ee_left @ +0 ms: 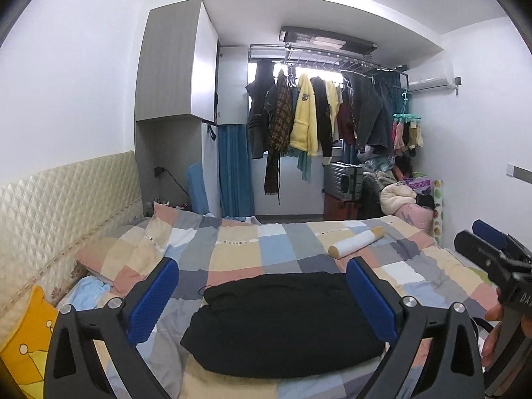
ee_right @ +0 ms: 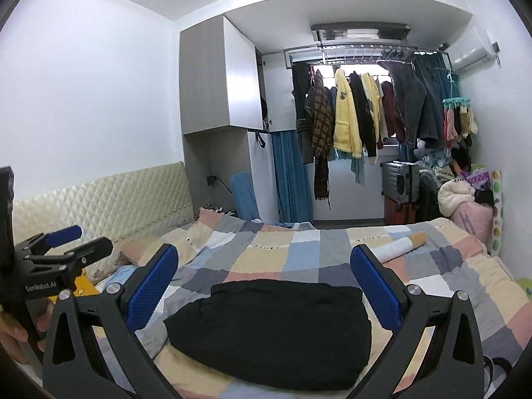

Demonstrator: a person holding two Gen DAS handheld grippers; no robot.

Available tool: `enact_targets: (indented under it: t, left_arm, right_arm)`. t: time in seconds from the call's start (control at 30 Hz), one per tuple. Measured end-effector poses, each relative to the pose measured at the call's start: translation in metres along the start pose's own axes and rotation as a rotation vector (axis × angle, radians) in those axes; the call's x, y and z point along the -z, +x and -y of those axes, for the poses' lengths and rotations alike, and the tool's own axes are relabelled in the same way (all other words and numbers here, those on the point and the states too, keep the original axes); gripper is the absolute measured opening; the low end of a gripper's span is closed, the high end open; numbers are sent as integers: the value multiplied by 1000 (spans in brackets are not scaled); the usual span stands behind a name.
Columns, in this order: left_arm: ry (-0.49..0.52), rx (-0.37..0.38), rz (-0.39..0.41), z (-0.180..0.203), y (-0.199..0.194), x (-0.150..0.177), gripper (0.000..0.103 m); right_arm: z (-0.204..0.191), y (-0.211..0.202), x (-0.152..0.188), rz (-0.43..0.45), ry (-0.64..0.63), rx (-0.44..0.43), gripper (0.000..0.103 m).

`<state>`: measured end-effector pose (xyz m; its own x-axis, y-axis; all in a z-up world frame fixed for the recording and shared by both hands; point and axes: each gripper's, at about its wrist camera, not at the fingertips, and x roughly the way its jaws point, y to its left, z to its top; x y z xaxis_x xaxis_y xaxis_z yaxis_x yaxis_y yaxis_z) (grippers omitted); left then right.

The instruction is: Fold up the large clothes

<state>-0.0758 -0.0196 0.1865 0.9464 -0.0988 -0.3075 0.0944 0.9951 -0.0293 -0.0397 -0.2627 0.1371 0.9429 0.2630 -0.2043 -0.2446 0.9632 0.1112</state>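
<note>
A black garment (ee_left: 286, 322) (ee_right: 272, 329) lies folded into a compact bundle on the patchwork checked bedspread (ee_left: 239, 249) (ee_right: 299, 252), near the bed's front edge. My left gripper (ee_left: 262, 266) is raised above it, its blue pads spread wide with nothing between them. My right gripper (ee_right: 264, 252) hovers likewise over the garment, open and empty. Each gripper shows in the other's view: the right gripper (ee_left: 482, 236) at the right edge, the left gripper (ee_right: 89, 237) at the left edge, each held by a hand.
A white roll with tan ends (ee_left: 355, 241) (ee_right: 402, 244) lies on the bed's far right. A padded cream headboard (ee_left: 66, 206) and pillows run along the left. Behind the bed hang several clothes on a rack (ee_left: 312, 113), beside a suitcase (ee_left: 342, 179) and a clothes pile.
</note>
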Motion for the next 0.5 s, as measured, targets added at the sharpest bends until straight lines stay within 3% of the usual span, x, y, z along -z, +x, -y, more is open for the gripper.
enact_targets:
  t: [0.27,0.5]
  left_arm:
    - [-9,0,-12,-2,-29,31,102]
    - [-80,2,-88,-19,-26,66,102]
  right_arm:
    - [-15,-25,40,-53,11,-2,103]
    - [-24,-30,77,-124,-4,35,103]
